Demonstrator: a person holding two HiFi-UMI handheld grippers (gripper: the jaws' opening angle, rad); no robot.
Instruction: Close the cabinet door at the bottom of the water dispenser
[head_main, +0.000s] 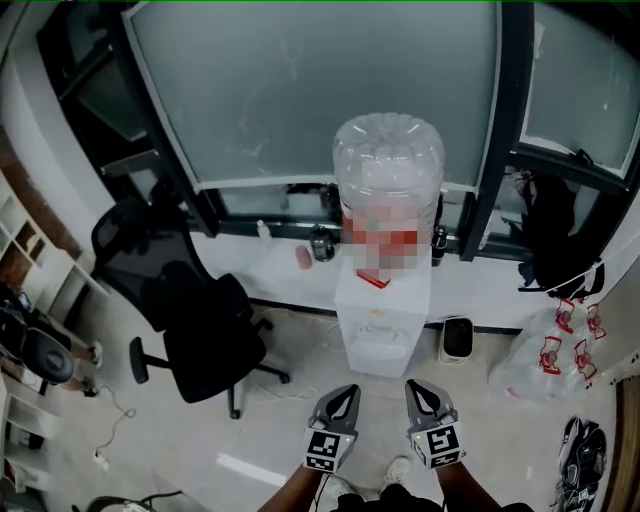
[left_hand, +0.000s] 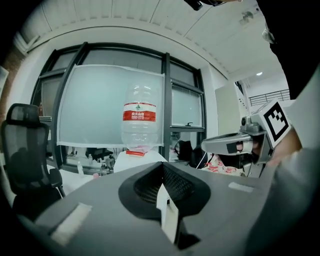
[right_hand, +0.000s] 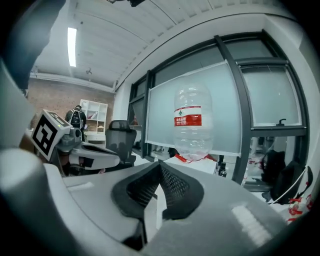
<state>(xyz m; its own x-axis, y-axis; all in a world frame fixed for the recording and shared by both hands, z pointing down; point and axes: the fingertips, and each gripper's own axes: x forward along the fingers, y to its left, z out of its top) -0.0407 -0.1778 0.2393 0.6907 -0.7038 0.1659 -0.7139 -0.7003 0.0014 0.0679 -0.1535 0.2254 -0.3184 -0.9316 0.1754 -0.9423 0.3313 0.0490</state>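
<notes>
Grippers first: both of mine are pressed together with nothing between the jaws. My left gripper (head_main: 349, 390) and right gripper (head_main: 413, 386) hang side by side just in front of the water dispenser (head_main: 383, 300), not touching it, both tips aimed at it. Each gripper view shows the other gripper off to the side, with the dispenser's top straight ahead over the closed jaws.

The cabinet door (head_main: 377, 352) is low on the dispenser's front, the part nearest my grippers. From the head view it looks flush with the white body, but the angle is really steep, so I can't swear to it. My gripper views don't help, since the gripper bodies cover the dispenser's lower half.

On top of the dispenser sits a big clear bottle (head_main: 388, 165) with a red label. Behind the dispenser is a frosted window (head_main: 320, 90) in dark frames. Left of the dispenser stands a black office chair (head_main: 195, 310), well apart from it. Just to the dispenser's right, on the floor, is a small white bin (head_main: 457, 338), and farther right some plastic bags (head_main: 550, 355) with red print.
</notes>
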